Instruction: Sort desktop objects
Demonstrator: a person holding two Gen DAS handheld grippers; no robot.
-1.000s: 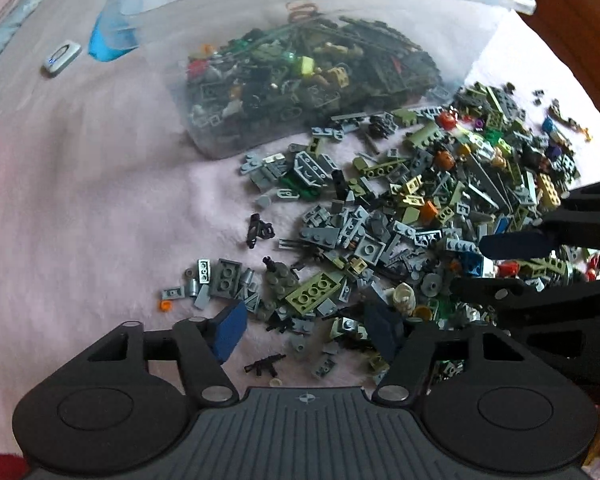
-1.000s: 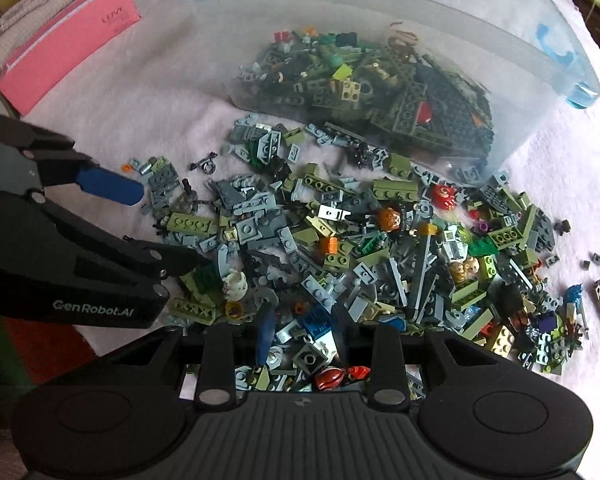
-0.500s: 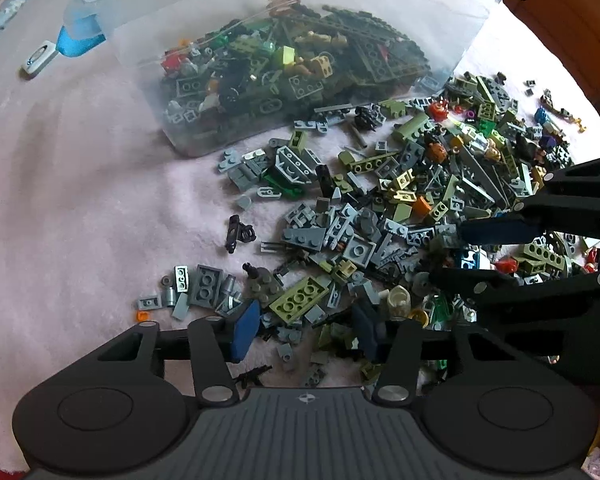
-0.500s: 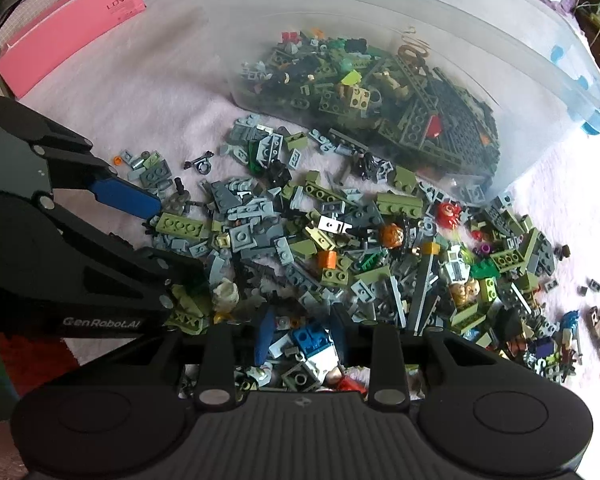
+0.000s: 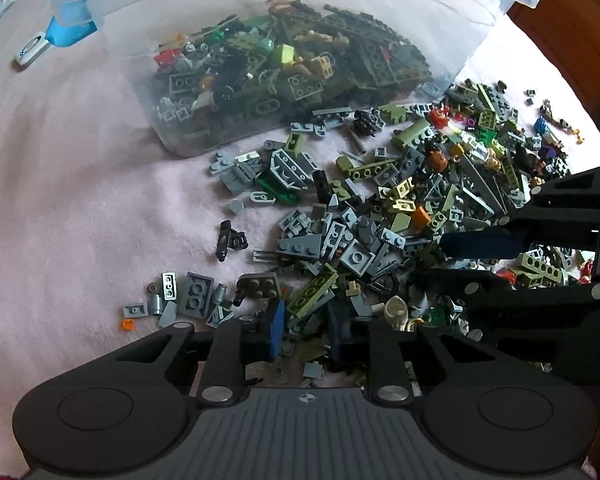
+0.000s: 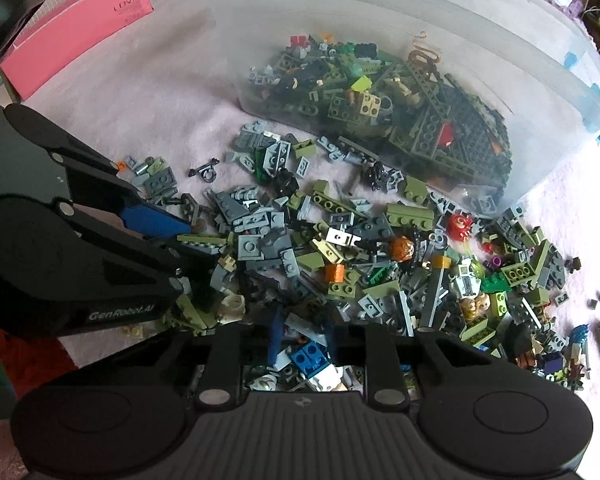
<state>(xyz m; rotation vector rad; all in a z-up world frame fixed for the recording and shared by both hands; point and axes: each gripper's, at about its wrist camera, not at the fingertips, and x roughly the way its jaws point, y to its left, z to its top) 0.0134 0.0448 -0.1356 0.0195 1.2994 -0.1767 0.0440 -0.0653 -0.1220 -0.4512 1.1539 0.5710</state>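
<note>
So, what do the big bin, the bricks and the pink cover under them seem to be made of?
The bin: clear, glossy plastic, probably; the bricks inside show through its wall. The bricks: hard moulded plastic with studs, slightly shiny. The pink cover: soft, matt cloth, apparently fleece or towel; its surface looks fuzzy.

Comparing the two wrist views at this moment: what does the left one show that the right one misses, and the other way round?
Only the left wrist view shows the small white tag on the pink cloth and the bin's blue latch beside it. Only the right wrist view shows the pink box and the blue brick between the right gripper's closing jaws. Both show the clear bin of bricks, the loose brick pile and the left gripper, closing over pieces at the pile's edge.
</note>
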